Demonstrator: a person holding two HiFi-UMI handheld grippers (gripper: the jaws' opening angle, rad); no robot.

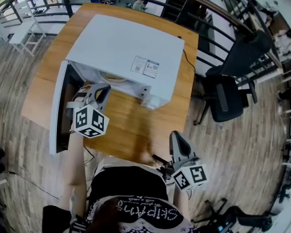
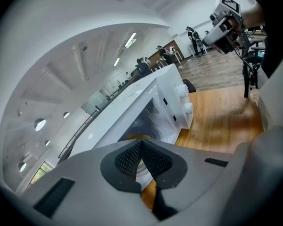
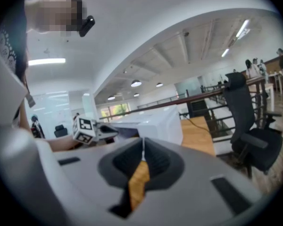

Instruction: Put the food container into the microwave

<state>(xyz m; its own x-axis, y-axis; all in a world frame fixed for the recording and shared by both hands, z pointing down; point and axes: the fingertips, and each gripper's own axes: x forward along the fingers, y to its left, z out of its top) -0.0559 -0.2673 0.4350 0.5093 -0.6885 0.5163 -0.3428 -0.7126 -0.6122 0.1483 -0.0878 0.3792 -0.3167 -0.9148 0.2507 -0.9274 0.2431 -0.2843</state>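
While my left gripper (image 1: 102, 88) hangs just in front of the open microwave (image 1: 126, 47), its jaws are pressed together with nothing between them. The left gripper view shows me the two ribbed pads (image 2: 127, 160) meeting at their tips. My right gripper (image 1: 176, 139) is down low near the person's body, over the near edge of the wooden table (image 1: 131, 125). Its jaws are likewise closed and empty, with the bare tabletop showing below the pads (image 3: 125, 161). The food container (image 1: 114, 77) sits inside the microwave cavity, and I can see only its tan rim under the oven's roof. The door (image 1: 56, 120) stands swung out on the left side. A black office chair (image 1: 228, 93) stands off the table's right side, on the plank floor.
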